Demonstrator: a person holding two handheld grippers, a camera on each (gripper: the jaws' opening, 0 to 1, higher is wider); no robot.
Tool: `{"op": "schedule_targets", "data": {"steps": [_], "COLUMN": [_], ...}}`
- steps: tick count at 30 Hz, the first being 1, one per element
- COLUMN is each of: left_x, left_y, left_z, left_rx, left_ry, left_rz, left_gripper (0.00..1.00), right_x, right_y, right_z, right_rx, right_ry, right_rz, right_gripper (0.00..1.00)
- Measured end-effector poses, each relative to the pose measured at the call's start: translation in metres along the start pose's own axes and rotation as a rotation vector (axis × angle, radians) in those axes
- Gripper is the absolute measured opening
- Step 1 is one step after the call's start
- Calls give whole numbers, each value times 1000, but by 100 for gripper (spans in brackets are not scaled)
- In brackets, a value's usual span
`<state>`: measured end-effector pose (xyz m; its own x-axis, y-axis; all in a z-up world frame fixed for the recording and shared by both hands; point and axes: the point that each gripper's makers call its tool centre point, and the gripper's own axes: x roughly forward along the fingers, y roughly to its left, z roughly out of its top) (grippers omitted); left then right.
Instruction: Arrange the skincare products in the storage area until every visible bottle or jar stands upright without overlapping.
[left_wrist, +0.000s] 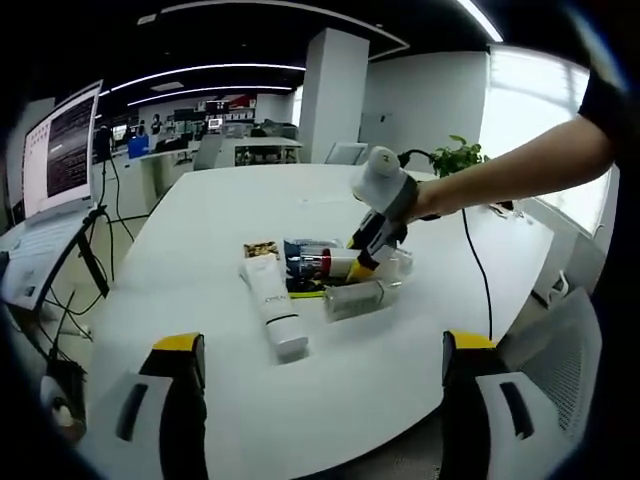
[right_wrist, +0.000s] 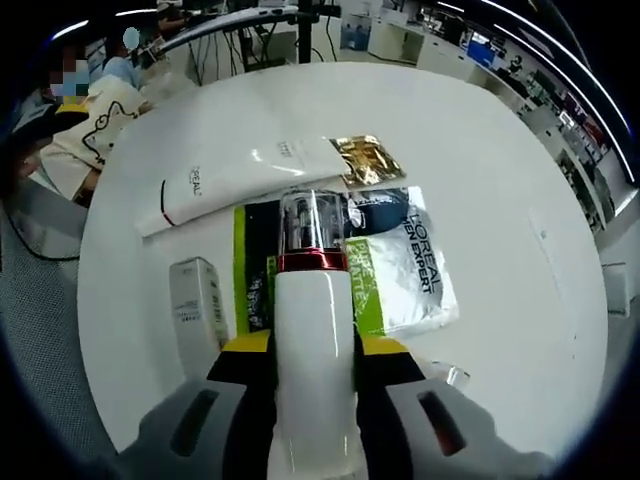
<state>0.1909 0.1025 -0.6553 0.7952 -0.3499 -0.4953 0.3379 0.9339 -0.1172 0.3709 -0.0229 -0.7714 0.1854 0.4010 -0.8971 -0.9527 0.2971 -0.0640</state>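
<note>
While the right gripper (right_wrist: 312, 365) has its fingers clamped on the white bottle (right_wrist: 312, 300), lifting it above the sachets (right_wrist: 400, 260), seemingly to stand it upright, the left gripper (left_wrist: 320, 375) waits with fingers apart above the desk (left_wrist: 230, 205).

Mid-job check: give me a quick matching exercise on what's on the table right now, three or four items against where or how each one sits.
Items:
1. white bottle with red band
2. white L'Oreal tube
3. gold sachet
4. left gripper

States:
A. open, holding nothing
B. lying flat on the white table
C. clamped between the right gripper jaws
D. by the tube's end, at the dark packet's top

Pairs: 1-C, 2-B, 3-D, 4-A
</note>
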Motion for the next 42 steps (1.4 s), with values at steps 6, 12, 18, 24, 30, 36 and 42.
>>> {"op": "schedule_targets", "data": {"steps": [6, 12, 18, 24, 30, 36, 42], "left_x": [-1, -1, -4, -6, -6, -6, -4], "left_y": [-1, -1, -1, 0, -7, -14, -26], "left_z": [1, 1, 6, 11, 15, 28, 51], "left_rx": [3, 0, -19, -47, 14, 18, 38], "left_ry": [-4, -9, -29, -50, -49, -72, -107], "left_rz": [2, 1, -1, -11, -27, -59, -122], "left_gripper": [90, 90, 88, 87, 87, 87, 88], "right_x": [-1, -3, -10, -25, -48, -68, -98], "right_y": [2, -1, 2, -1, 4, 13, 29], "right_z": [0, 2, -1, 3, 7, 12, 18], "right_rx": [9, 59, 85, 116, 181, 256, 308], "right_ry": [-11, -79, -116, -170, -248, -333, -404], "right_rz": [-5, -23, -26, -41, -37, -25, -4], "right_gripper": [29, 28, 28, 28, 28, 27, 27]}}
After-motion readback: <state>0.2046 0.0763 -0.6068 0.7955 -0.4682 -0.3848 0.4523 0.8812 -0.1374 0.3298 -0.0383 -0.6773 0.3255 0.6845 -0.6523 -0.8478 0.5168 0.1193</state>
